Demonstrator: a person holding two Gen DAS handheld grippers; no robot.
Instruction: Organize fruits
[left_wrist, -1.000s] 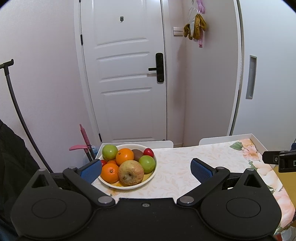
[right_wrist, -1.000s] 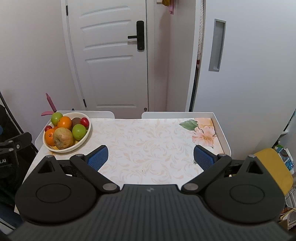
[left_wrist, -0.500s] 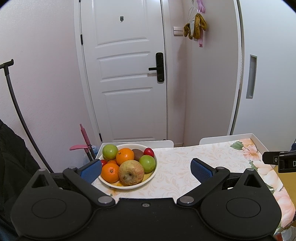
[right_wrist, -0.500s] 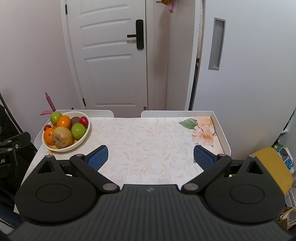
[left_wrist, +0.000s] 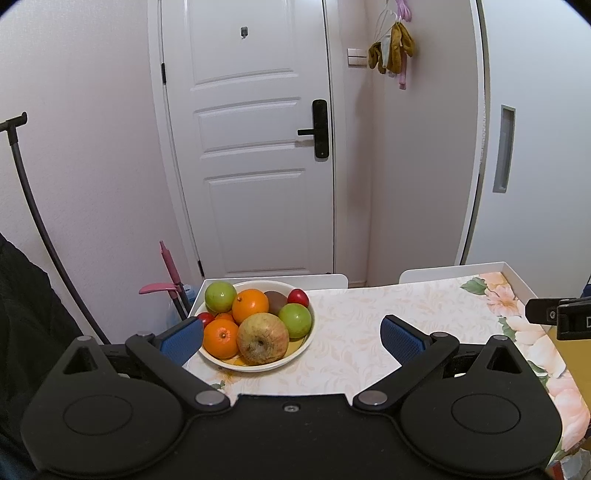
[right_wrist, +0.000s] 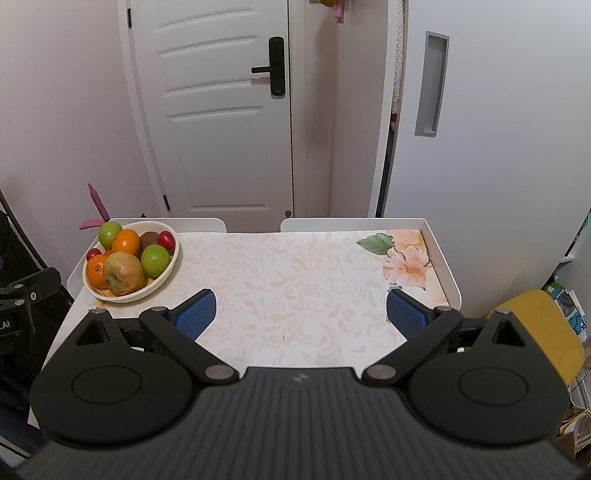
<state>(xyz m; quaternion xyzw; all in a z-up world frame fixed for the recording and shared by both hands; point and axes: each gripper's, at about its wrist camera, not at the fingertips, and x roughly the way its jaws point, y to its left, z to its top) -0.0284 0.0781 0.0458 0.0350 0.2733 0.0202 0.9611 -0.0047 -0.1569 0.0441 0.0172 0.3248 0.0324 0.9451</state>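
Note:
A cream bowl (left_wrist: 303, 347) stands at the table's left end, also in the right wrist view (right_wrist: 168, 275). It holds a large yellowish apple (left_wrist: 263, 339), two oranges (left_wrist: 250, 305), two green apples (left_wrist: 294, 320), a brown kiwi (left_wrist: 277, 301) and small red fruits (left_wrist: 298, 297). My left gripper (left_wrist: 291, 338) is open and empty, just in front of the bowl. My right gripper (right_wrist: 300, 314) is open and empty over the table's middle, right of the bowl.
The white table (right_wrist: 295, 280) has a raised rim and a floral cloth. A white door (left_wrist: 255, 155) and wall stand behind it. A pink-handled tool (left_wrist: 170, 266) leans at the left. A yellow chair (right_wrist: 546, 332) is at the right. The other gripper shows at each view's edge (left_wrist: 561, 317).
The right wrist view has shifted slightly downward and forward over the table. The left gripper has barely moved. Both stay open.

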